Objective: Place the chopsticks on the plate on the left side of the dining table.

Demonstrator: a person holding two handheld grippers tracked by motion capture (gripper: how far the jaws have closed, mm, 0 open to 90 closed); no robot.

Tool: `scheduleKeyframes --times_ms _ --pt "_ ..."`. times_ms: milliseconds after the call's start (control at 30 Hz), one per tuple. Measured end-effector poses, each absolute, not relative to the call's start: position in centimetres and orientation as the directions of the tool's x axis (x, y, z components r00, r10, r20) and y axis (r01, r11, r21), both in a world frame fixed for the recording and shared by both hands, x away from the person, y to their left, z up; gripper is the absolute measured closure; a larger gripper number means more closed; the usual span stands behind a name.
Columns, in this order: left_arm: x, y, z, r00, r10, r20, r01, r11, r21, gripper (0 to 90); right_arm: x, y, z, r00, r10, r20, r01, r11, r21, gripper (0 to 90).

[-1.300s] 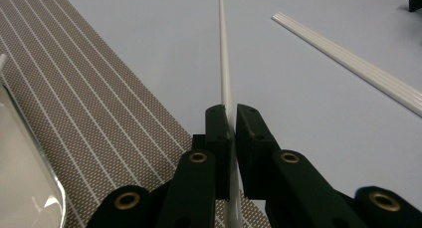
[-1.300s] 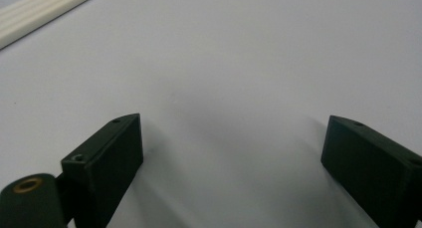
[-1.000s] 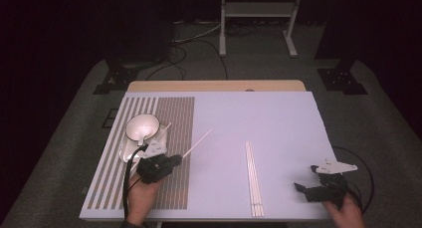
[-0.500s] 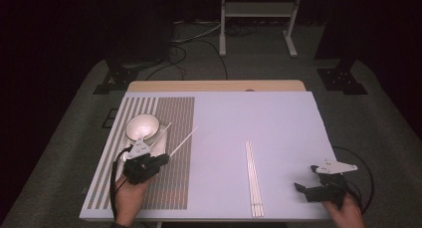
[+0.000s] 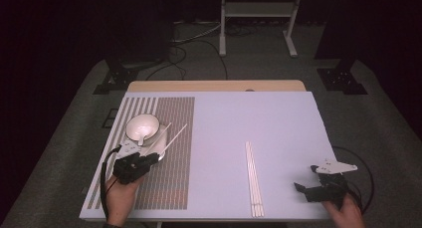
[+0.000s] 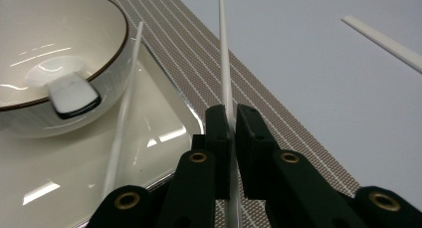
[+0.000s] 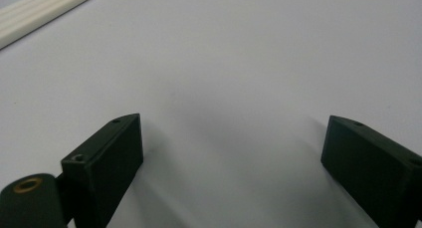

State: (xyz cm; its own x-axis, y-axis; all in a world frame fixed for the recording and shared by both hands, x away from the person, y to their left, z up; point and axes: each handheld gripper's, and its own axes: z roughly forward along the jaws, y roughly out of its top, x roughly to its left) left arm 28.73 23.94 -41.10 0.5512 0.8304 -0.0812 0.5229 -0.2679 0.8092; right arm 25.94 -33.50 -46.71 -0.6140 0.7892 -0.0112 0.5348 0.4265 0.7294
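Fingers (image 6: 230, 133) pinch one white chopstick (image 6: 222, 54) (right fingers (image 7: 229, 153) apparently empty).

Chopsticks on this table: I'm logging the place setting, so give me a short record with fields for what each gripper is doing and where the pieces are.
left gripper: shut on one white chopstick, held over the striped placemat
second chopstick: lies on the white square plate, beside the bowl
bowl: on the plate, a white spoon inside
right gripper: open, nothing between the jaws, over the bare table
spare chopsticks: bundle lying on the table, to the left of the right gripper in the high view
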Motion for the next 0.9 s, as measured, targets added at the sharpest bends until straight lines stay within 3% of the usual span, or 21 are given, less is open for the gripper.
scheduleKeyframes --times_ms 900 --pt "29.9 26.6 -42.4 0.48 0.873 -0.082 0.572 -0.241 0.784 84.8 25.9 -33.5 -46.7 -0.614 0.789 -0.011 0.535 0.426 0.729 8.0"
